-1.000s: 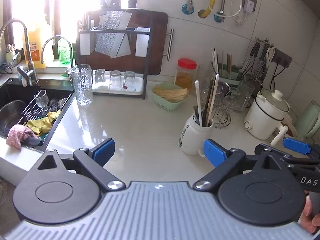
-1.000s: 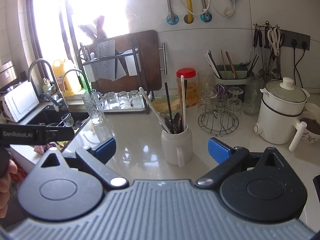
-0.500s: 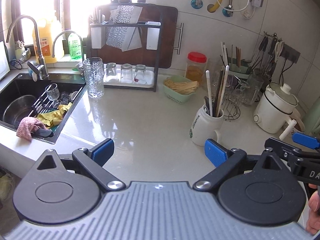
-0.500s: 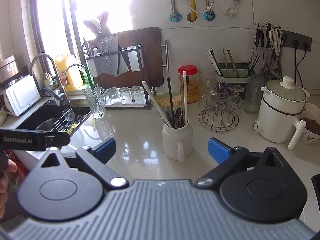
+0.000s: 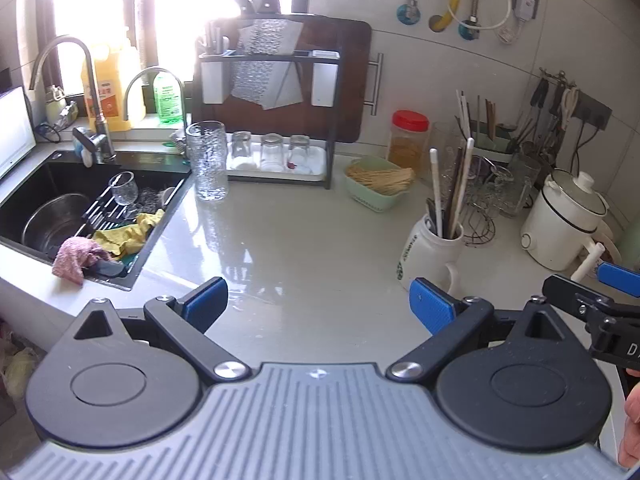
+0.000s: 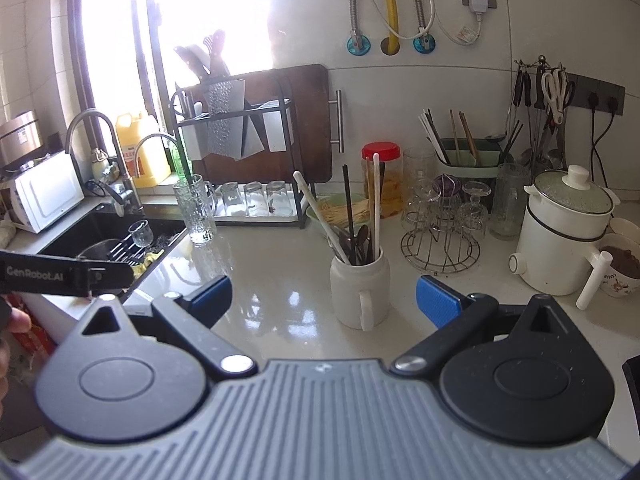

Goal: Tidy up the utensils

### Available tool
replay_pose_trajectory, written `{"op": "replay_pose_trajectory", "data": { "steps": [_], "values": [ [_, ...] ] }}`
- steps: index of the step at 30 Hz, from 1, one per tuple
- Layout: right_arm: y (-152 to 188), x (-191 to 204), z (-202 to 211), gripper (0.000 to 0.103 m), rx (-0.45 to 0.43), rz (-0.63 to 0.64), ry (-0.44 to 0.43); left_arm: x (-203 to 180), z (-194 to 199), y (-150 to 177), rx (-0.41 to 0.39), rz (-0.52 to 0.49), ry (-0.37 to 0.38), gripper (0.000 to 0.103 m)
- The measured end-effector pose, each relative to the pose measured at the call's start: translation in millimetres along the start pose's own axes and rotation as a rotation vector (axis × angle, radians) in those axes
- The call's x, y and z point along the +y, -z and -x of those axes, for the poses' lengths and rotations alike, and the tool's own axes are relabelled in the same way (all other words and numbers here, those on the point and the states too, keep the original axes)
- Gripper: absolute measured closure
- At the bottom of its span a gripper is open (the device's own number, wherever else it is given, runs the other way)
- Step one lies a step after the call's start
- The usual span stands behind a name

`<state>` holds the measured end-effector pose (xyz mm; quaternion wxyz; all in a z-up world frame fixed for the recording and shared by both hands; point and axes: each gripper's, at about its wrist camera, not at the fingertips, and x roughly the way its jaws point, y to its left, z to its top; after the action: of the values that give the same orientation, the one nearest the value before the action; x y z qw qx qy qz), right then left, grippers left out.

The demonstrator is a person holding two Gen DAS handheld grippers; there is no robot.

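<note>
A white mug (image 5: 430,248) (image 6: 360,284) stands on the counter, holding several chopsticks and spoons (image 6: 360,216). A green utensil holder (image 6: 468,156) with more chopsticks stands at the back wall. My left gripper (image 5: 318,300) is open and empty, above the counter's front edge, with the mug just beyond its right fingertip. My right gripper (image 6: 324,294) is open and empty, with the mug between and just beyond its fingertips. Each gripper shows at the edge of the other's view.
A black sink (image 5: 60,200) with glass, bowl and cloths lies at left. A tall glass (image 5: 208,160), a rack with upturned glasses (image 5: 276,156), a green basket (image 5: 380,188), a wire glass stand (image 6: 440,244) and a white cooker (image 6: 564,240) ring the counter.
Both grippers have pulled back and risen a little from the counter. The mug looks smaller and farther in both views. Both stay open.
</note>
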<state>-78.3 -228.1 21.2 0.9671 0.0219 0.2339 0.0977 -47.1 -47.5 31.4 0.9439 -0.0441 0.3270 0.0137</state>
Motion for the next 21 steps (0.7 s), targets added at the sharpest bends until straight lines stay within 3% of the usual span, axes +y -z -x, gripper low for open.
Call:
{"op": "replay_pose_trajectory", "data": {
  "steps": [21],
  "values": [
    [5.0,-1.5,3.1,0.003,-0.024,-0.028,0.028,-1.4,-2.8,2.6,0.013,-0.027,0.002,0.004]
  ]
}}
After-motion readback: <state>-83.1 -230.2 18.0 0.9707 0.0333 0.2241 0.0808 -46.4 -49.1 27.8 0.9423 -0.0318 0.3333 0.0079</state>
